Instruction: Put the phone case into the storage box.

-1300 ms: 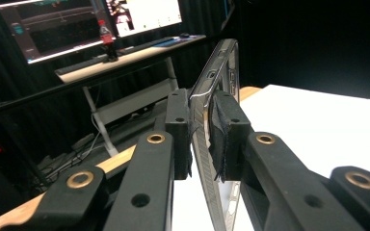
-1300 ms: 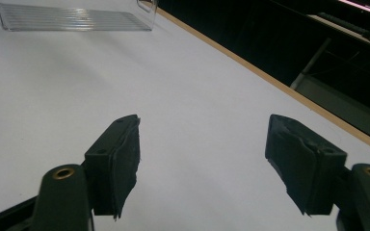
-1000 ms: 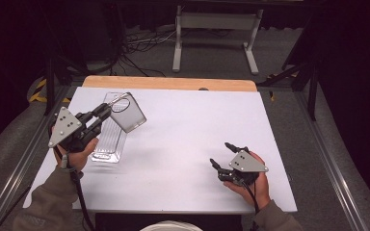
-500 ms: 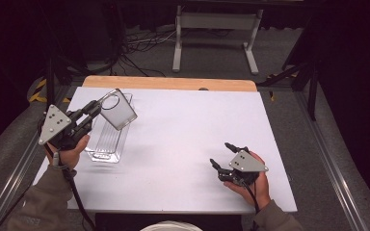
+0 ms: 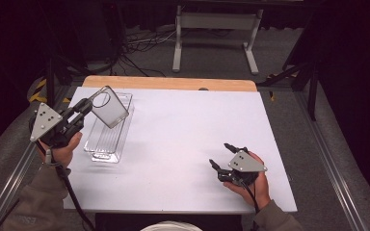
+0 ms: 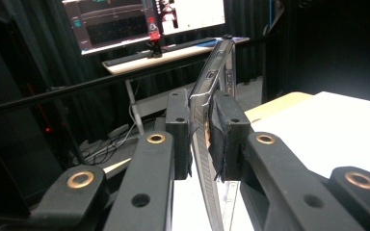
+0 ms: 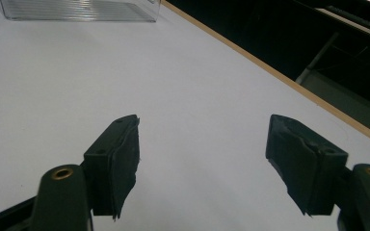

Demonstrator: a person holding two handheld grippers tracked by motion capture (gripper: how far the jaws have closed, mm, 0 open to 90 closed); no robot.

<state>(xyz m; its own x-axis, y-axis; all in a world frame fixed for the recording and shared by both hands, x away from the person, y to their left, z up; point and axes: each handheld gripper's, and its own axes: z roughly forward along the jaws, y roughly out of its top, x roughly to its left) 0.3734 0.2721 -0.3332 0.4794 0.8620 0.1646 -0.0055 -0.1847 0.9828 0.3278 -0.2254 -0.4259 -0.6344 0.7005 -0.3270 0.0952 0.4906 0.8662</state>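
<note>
- Clearly, the clear lid [image 5: 110,107] is hanging tilted in the air over the far end of the clear tray [image 5: 107,139], which is lying toward nine o'clock on the white table [image 5: 188,130]; lid and tray are not touching.
- In the left gripper view the lid [image 6: 211,96] is sitting edge-on between the pads, so the left gripper [image 5: 83,107] is pinching it thinly at one rim, jaws nearly closed on the plastic.
- My judgement: the lid is either being lifted clear or being lined up for seating. Doing it well is calling for levelling the lid, squaring its long side to the tray's long side, and keeping the pinch firm, since a smooth thin rim is likely to pivot or slip.
- The right gripper [image 5: 221,158] is resting low near five o'clock, jaws spread wide and gripping nothing; the right gripper view is looking across bare table toward the tray [image 7: 79,10].
- Nothing on the table is blocking the lid's path. Beyond twelve o'clock a wooden edge strip [image 5: 168,83], cables and a metal stand [image 5: 214,36] are sitting well apart from the work.
</note>
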